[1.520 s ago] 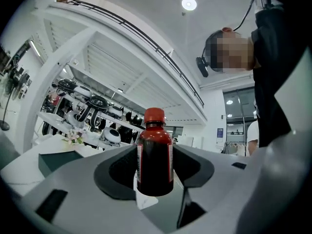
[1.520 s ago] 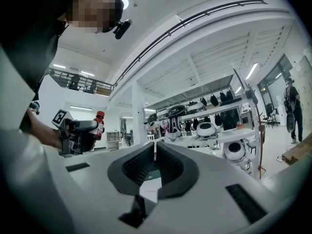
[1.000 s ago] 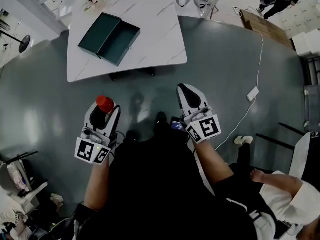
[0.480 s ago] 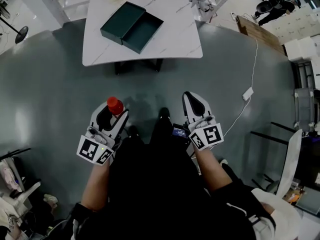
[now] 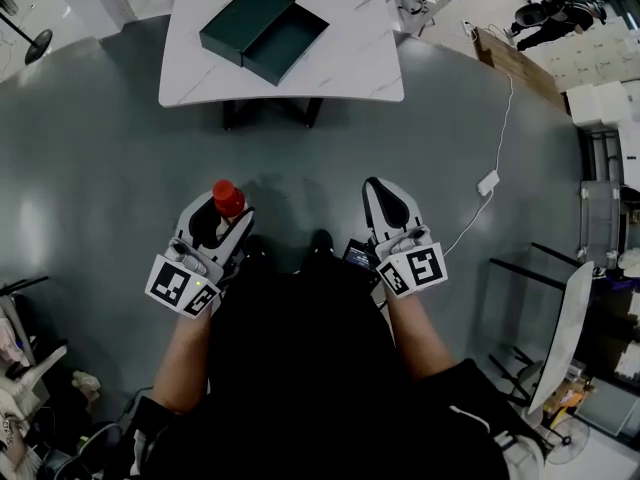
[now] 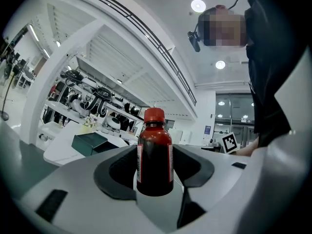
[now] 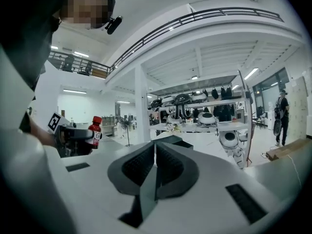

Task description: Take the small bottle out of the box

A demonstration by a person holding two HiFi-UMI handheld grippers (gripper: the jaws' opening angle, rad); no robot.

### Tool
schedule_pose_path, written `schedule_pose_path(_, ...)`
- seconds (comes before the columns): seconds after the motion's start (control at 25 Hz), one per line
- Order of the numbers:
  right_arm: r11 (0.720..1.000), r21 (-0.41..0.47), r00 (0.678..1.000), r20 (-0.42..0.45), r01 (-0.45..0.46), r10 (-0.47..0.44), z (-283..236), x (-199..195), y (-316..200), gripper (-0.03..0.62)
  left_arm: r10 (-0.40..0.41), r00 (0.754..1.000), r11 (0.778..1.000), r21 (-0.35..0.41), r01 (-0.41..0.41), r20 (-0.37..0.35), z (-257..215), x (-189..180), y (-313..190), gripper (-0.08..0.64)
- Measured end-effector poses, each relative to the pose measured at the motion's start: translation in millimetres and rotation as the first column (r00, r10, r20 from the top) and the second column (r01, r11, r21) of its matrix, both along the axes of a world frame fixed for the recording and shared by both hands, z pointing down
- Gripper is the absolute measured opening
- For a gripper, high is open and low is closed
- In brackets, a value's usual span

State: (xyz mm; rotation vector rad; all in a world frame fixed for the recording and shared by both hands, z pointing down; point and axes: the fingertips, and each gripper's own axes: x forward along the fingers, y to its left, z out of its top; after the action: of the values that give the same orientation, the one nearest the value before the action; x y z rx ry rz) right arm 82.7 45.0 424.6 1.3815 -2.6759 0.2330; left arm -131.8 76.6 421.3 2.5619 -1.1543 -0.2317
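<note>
The small bottle (image 6: 155, 147) is gripped in my left claw (image 5: 222, 216), upright at the lower left of the head view: dark red body, red cap, pale label. My right claw (image 7: 155, 165) is clenched on nothing. The open green box (image 5: 264, 31) sits well apart on the desk (image 5: 360, 68), top centre. I judge the removal done.

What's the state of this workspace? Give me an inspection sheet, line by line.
Surface: white table holds the open box.
Job's things: small bottle out of the box, held in left claw.
Clutter: brown carton on grey floor beyond the table.
Grippers: left claw shut on small bottle; right claw shut, empty.
Cables: white cable runs across grey floor to an adapter.
Surroundings: person standing far off; shelves of robot parts.
</note>
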Motion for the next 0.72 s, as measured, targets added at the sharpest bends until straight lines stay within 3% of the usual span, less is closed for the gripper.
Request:
schedule_pose_path(0.24, 0.996, 0.070, 0.998, 0.023, 0.063, -0.065, -19.1, 39.3, -16.9, 0.038, -0.008, 1.000, 1.000, 0.023, 0.008, 0.003, -18.1, 32.8, -18.5, 0.235)
schedule_pose_path(0.4, 0.990, 0.106, 0.995, 0.041, 0.089, -0.094, -28.6, 69.0, -17.0, 0.038, -0.012, 0.999, 1.000, 0.021, 0.012, -0.035, -30.7, 67.1, -30.4, 0.235)
schedule_pose_path(0.72, 0.995, 0.099, 0.995, 0.089, 0.033, -0.042, -23.1, 102.3, -18.3, 0.038, 0.007, 1.000, 0.999, 0.037, -0.008, 0.024, -38.3, 102.2, -35.8, 0.234)
